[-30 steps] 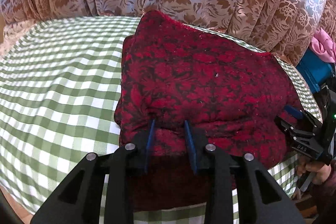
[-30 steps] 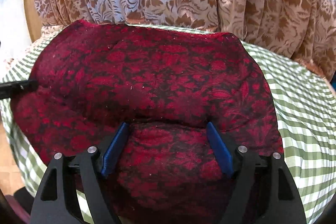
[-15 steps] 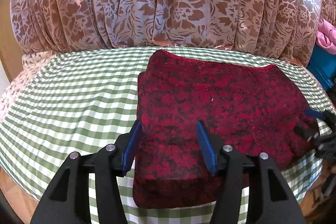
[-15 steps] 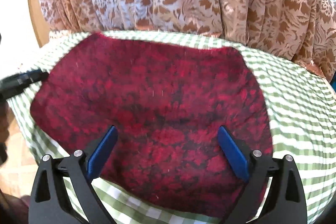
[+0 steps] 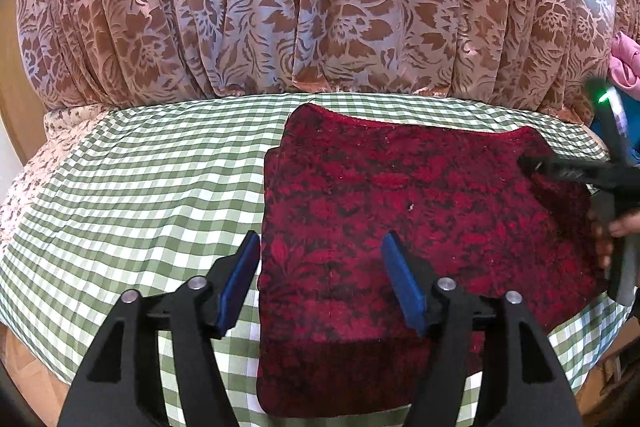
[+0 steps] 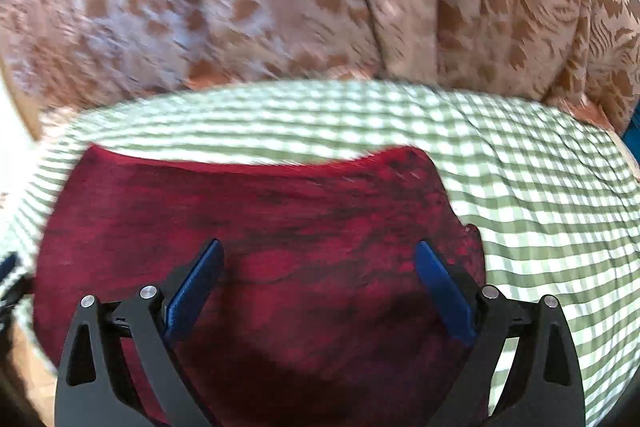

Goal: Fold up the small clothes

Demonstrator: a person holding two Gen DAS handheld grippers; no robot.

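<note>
The left gripper (image 5: 320, 279) has its blue fingers (image 5: 240, 279) spread wide and holds nothing; the left finger hangs over the checked cloth just outside the garment's edge, the right one over the garment itself. The red and black patterned garment (image 5: 400, 219) lies flat ahead of and beneath these fingers, folded into a rough rectangle, its near edge running under the gripper body and its far hemmed edge short of the curtain. It rests on the desk (image 5: 140, 187), which is covered by a green and white checked cloth.

The right gripper (image 6: 320, 287) is likewise wide open and empty, both blue fingers (image 6: 440, 291) poised above the garment (image 6: 260, 227) with cloth showing between them. This view is smeared by motion, so whether the fingers touch the fabric is hard to tell. Beyond the fingers the garment's far edge gives way to checked desk (image 6: 540, 207), which also stretches off to the right.

In the left wrist view the right gripper (image 5: 568, 173) appears far to the right of the left fingers, over the garment's right side, with a green light glowing on it. A brown floral curtain (image 5: 320, 7) hangs behind the desk, and something pink (image 5: 626, 67) sits at the far right edge
</note>
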